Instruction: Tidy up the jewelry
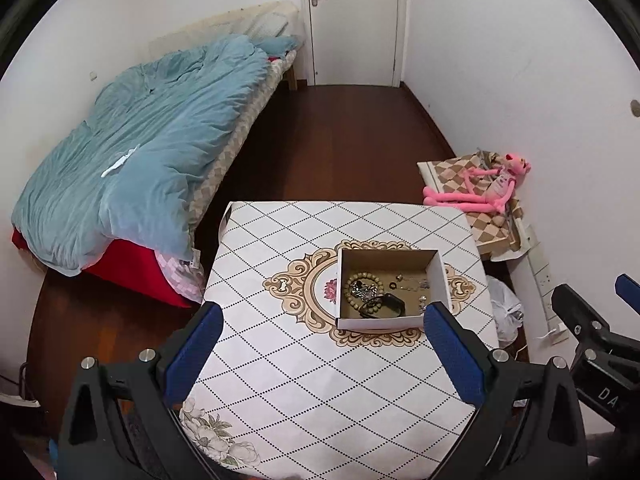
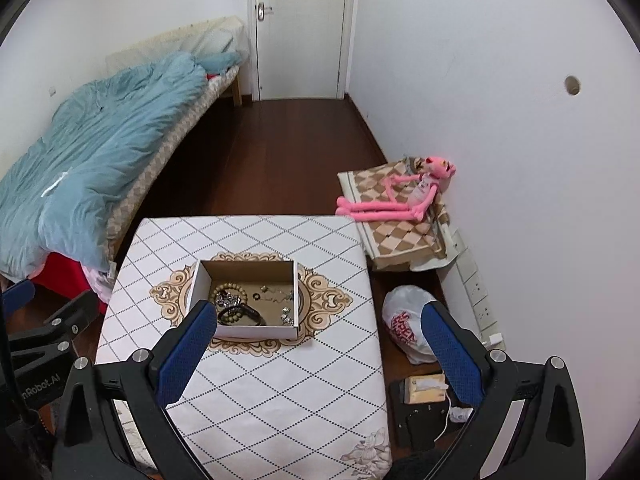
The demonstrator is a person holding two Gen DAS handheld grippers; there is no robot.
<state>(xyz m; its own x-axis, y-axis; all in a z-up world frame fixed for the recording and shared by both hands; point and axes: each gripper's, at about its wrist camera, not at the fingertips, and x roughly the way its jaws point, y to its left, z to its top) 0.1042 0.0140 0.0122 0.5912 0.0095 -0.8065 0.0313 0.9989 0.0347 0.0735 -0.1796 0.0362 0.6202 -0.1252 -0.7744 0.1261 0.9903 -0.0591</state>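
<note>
A shallow cardboard box (image 1: 438, 276) (image 2: 202, 276) stands on the small table (image 1: 280, 360) (image 2: 280, 380) with its patterned white cloth. Inside lie a pale bead bracelet (image 1: 357, 279) (image 2: 228, 289), a dark bracelet (image 1: 378, 307) (image 2: 240, 314), a silvery tangle (image 1: 365, 291) (image 2: 229, 300) and small pieces (image 1: 412, 283) (image 2: 276, 296). My left gripper (image 1: 324, 316) hovers open above the table's near half, short of the box. My right gripper (image 2: 320, 316) is open too, its left finger overlapping the box's near left corner in the view. Each gripper shows at the other view's edge.
A bed with a blue duvet (image 1: 140, 152) (image 2: 92, 152) runs along the left. A pink plush toy (image 1: 492, 188) (image 2: 408, 196) lies on a checked cushion (image 1: 492, 232) right of the table. A white plastic bag (image 2: 404, 320) and a tissue box (image 2: 426, 388) sit on the floor.
</note>
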